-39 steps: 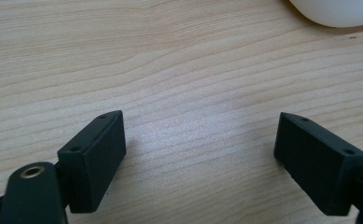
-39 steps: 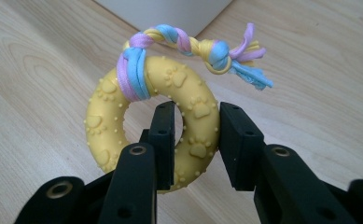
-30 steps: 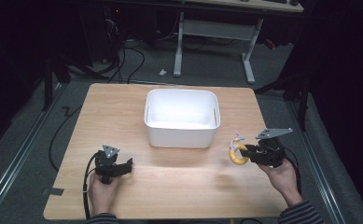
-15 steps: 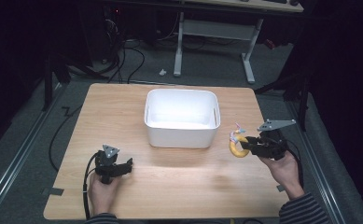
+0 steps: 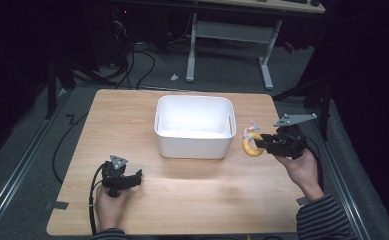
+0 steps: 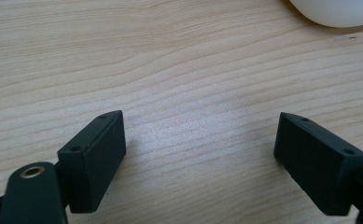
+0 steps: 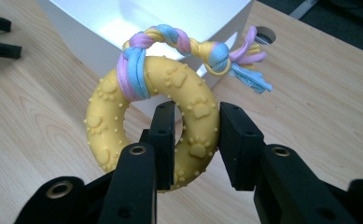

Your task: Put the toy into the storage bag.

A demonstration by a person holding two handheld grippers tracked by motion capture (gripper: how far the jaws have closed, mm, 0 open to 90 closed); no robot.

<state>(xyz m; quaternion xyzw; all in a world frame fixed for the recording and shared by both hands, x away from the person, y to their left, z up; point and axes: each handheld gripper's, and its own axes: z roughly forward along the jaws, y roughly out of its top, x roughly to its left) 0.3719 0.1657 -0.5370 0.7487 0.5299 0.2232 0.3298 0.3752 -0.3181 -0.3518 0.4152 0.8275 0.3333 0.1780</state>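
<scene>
A yellow ring toy (image 7: 123,126) with paw prints and a pastel braided rope hangs in the air just right of the white bin (image 5: 194,126). My right gripper (image 7: 195,140) is shut on the ring's rim, one jaw through its hole. In the high view the ring toy (image 5: 252,144) sits at the tip of the right gripper (image 5: 263,144), lifted off the table beside the bin's right wall. My left gripper (image 5: 137,176) rests low on the table at the front left, held by a hand. Its jaws stand wide apart over bare wood, left gripper (image 6: 200,144) open with nothing between them.
The wooden table (image 5: 132,125) carries the bin at its middle back. Dark floor, cables and a desk frame (image 5: 232,35) lie beyond the far edge. A cable trails from the left gripper toward the table's front edge.
My right gripper has risen with the ring toy, lifting it off the table beside the bin. The left gripper has stayed put.
</scene>
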